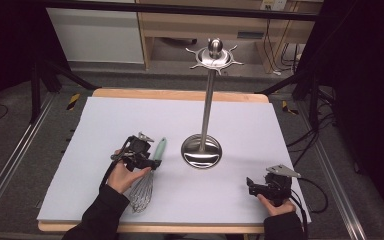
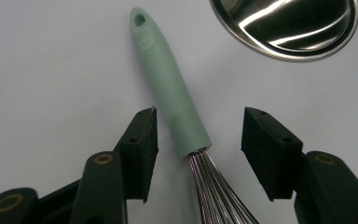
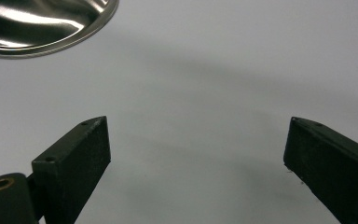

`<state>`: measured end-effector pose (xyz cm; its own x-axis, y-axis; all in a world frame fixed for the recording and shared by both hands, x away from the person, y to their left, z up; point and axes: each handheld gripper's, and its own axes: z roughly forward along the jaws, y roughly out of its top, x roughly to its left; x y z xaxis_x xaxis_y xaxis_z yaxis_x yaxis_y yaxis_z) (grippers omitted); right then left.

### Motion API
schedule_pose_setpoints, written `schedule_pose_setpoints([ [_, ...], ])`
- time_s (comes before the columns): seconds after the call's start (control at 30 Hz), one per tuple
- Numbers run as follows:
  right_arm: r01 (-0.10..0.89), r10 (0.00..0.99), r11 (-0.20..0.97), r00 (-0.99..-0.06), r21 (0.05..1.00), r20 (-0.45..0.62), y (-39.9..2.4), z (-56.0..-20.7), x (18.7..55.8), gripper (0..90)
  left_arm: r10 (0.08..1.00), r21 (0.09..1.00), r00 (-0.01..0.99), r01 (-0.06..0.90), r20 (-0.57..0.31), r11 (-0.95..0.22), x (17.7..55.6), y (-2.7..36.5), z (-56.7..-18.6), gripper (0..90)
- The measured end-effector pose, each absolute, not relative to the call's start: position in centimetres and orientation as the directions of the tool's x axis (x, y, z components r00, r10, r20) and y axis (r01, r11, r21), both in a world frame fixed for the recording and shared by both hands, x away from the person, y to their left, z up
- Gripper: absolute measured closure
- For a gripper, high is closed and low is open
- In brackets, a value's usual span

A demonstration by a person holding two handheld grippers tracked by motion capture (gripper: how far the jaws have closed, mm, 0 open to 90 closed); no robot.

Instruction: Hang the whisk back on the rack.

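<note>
Whisk [image 1: 147,177] noted in high view on white table cover [image 1: 105,125], lying left of centre, mint-green handle pointing away toward far edge, wire cage toward near edge. Left gripper [image 1: 152,161] positioned over handle close to where wires begin, hand behind it. Utensil stand [image 1: 201,151] upright just right of whisk, round steel base apart from handle, hook crown at top. Right gripper [image 1: 252,186] low on cover near right front corner, well apart from whisk and stand. Left gripper view: whisk handle [image 2: 170,88] between jaws, lower end of handle level with pad tips, hanging hole at far end; jaws apart, gap visible on both sides, wider on right, so no contact confirmed and no grip yet. Stand base [image 2: 286,28] at upper right corner, clear of handle. Right gripper view: jaws spread wide, nothing between them, bare cover beneath, rim of stand base [image 3: 42,23] at upper left. Judgement on step in hand: grasp of handle pending. Recommended: shift slightly to centre handle between pads, settle pads onto green grip rather than wires, close squarely across handle so it does not roll or pivot, confirm firm hold before lifting, and keep hanging hole free for a hook on stand.
</note>
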<state>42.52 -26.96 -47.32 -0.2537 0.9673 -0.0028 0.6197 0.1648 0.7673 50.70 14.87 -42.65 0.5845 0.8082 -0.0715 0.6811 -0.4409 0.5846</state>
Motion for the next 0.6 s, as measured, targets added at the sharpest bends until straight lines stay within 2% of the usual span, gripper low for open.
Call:
schedule_pose_setpoints([
  [0.6, 0.620, 0.968, 0.163, -0.252, 0.767, -0.002, -27.0, -47.3, 42.5, 7.7, 0.830, 0.489, 0.549, 0.753, -0.097, -0.441, 52.3, 14.3, -44.2, 57.4],
])
